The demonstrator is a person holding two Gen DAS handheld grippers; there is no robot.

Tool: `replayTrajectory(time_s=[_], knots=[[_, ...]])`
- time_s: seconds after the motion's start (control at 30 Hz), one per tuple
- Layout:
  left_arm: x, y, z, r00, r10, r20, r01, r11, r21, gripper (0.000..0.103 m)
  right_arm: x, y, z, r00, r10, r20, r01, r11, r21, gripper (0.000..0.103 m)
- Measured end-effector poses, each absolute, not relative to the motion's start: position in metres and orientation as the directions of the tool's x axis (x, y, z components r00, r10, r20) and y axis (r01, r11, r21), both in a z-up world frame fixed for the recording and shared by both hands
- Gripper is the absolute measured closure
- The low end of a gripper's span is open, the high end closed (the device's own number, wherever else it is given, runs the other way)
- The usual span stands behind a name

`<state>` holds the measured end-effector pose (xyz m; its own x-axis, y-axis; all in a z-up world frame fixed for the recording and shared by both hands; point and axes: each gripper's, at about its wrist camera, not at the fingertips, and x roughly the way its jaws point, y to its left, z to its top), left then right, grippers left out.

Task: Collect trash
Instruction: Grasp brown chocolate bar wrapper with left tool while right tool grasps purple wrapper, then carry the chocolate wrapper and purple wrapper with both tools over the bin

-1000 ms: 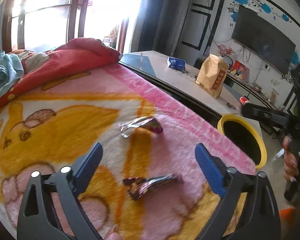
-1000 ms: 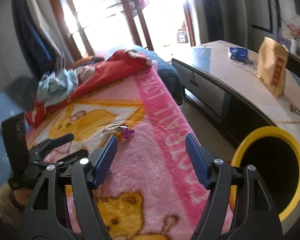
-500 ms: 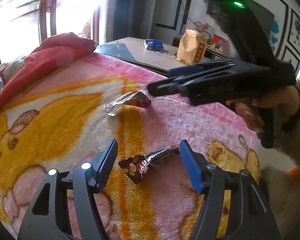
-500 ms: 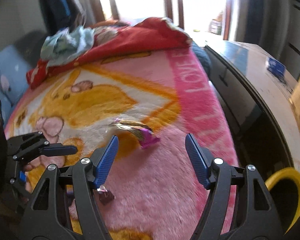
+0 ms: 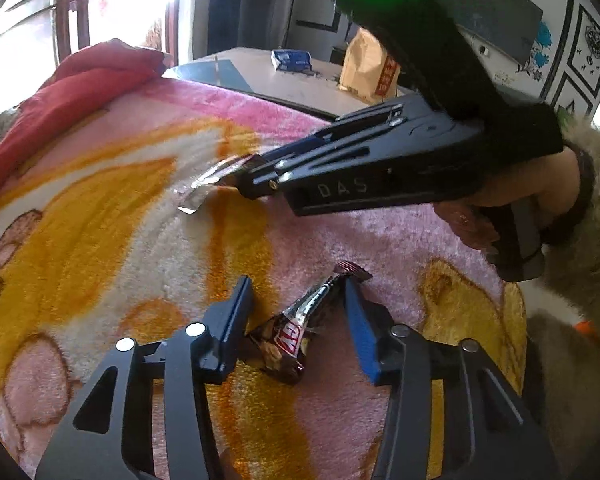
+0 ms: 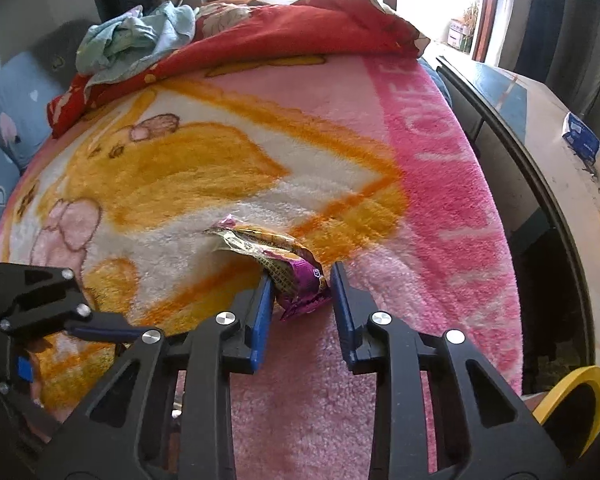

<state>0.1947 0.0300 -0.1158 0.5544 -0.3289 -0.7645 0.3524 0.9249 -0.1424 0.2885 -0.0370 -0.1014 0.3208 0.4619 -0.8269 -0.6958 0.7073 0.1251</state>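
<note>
I am at the grasping step, with both tools working at once on the pink blanket [image 6: 440,208]. My right gripper [image 6: 298,280] has its jaws on both sides of the purple end of the wrapper [image 6: 276,256]. The left pad seems to touch the foil, and a thin gap remains at the right pad, so I judge it as nearly closed but not yet clamped on it. The rest of this wrapper lies further away to the left, on the white and orange part of the picture.

My left gripper [image 5: 298,304] is open, with the brown bar wrapper [image 5: 300,328] between the pads and touching neither. It lies diagonally, one twisted end far right, the torn end near.

For the next move, I think both grippers must close fully, then lift. The foil is thin and flat on soft pile, so the pads should press a little into the blanket or they may slip over it. After that, the yellow bin [image 6: 576,392] is at the near right, beside the bed, and both pieces should go there.

About writing: the right tool body in the left view shows "DAS". The blanket border has large white letters, I read "LOVE". The bar wrapper has white and red letters, but I cannot read them surely. The paper bag [image 5: 370,68] on the far table [image 5: 260,76] has a red label, unreadable.
</note>
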Motion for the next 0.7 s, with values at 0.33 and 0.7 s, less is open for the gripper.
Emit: replayTrajectory(time_s=[0.33, 0.7], knots=[[0.202, 0.010, -0.116, 0.527, -0.311, -0.791, 0.366, 0.923, -0.119, 0.087, 0.286, -0.096, -0.084, 0.387, 0.519, -0.762, -0.555, 0.791, 0.257, 0.083], [0.221, -0.017, -0.106, 0.519, -0.359, -0.776, 0.354, 0.916, -0.187, 0.090, 0.260, -0.181, -0.062, 0.521, 0.498, -0.694, -0.450, 0.850, 0.273, 0.083]])
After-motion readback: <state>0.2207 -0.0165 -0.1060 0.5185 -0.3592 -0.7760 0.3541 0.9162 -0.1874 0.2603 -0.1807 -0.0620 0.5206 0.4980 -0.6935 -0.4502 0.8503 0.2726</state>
